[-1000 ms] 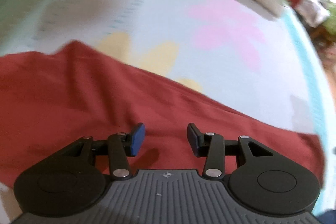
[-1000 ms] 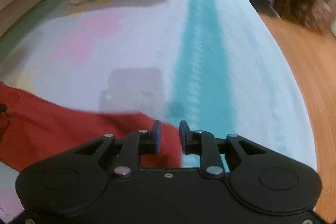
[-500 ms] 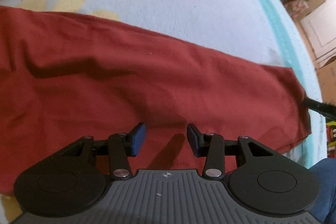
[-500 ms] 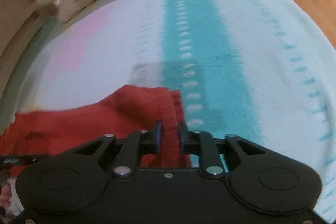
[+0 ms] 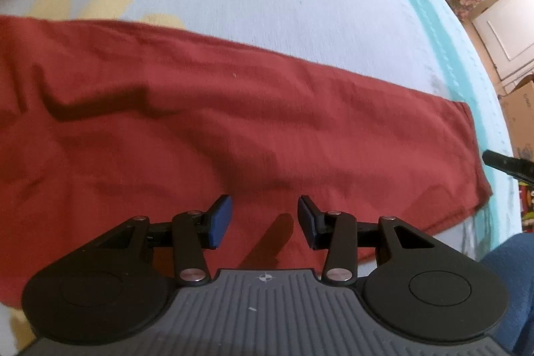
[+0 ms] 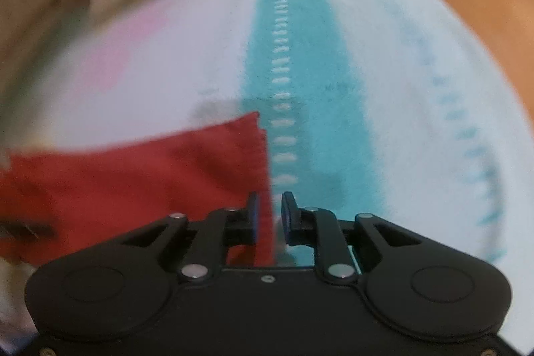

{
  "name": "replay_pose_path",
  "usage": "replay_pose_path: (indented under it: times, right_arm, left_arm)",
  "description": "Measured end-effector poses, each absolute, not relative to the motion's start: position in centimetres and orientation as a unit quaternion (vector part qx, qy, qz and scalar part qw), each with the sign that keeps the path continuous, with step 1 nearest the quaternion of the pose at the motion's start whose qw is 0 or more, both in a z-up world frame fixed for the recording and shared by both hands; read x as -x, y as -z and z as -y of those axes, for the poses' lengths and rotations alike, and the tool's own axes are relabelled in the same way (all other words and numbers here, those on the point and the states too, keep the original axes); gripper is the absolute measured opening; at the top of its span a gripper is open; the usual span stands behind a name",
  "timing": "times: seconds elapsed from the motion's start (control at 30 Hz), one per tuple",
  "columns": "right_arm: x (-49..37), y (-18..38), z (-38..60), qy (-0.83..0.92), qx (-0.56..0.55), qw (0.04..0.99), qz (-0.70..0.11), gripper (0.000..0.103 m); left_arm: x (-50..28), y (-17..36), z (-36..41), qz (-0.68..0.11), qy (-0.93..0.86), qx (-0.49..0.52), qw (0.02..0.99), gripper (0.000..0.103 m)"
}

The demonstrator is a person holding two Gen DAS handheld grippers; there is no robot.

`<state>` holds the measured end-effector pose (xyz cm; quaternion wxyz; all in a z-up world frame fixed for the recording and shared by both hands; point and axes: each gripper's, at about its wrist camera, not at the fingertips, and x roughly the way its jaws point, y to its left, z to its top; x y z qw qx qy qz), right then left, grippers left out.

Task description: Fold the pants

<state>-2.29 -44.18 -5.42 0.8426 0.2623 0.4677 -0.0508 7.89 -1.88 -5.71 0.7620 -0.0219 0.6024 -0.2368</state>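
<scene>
Both hand-held grippers (image 5: 263, 221) above pants (image 5: 233, 129).

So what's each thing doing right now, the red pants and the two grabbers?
red pants: lying flat and long on the bedspread, a few wrinkles, not yet folded across.
left gripper: open above the pants, holding nothing.
right gripper: open at the end edge of the pants; its jaws have just been opening, cloth edge between them, not pinched.
</scene>
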Motion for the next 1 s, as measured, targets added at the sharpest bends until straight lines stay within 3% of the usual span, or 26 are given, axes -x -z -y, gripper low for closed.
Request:
replay_pose_path:
  times: [0.2,0.4,0.67,1.0]
  right_arm:
    - [3.3,6.9,44.6,0.038,-0.292,0.826,-0.481,0.034]
    - [4.1,7.2,44.2,0.017,-0.328,0.822,-0.465,0.046]
    - [3.0,3.1,42.8,0.067,-0.255,0.86,-0.436,0.046]
    - [-4.4,-2.4,34.9,-0.037,-0.151,0.878,-0.453,0.044]
  left_arm:
    - [-6.6,5.8,2.6,-0.619,0.254,0.005,0.744,0.043]
    - [-5.2,5.9,2.8,-0.617,0.256,0.003,0.744,0.043]
    - [-5.0,5.2,3.1,-0.612,0.239,0.005,0.754,0.042]
    - [-10.5,0.3,-3.5,-0.562,0.153,-0.016,0.813,0.042]
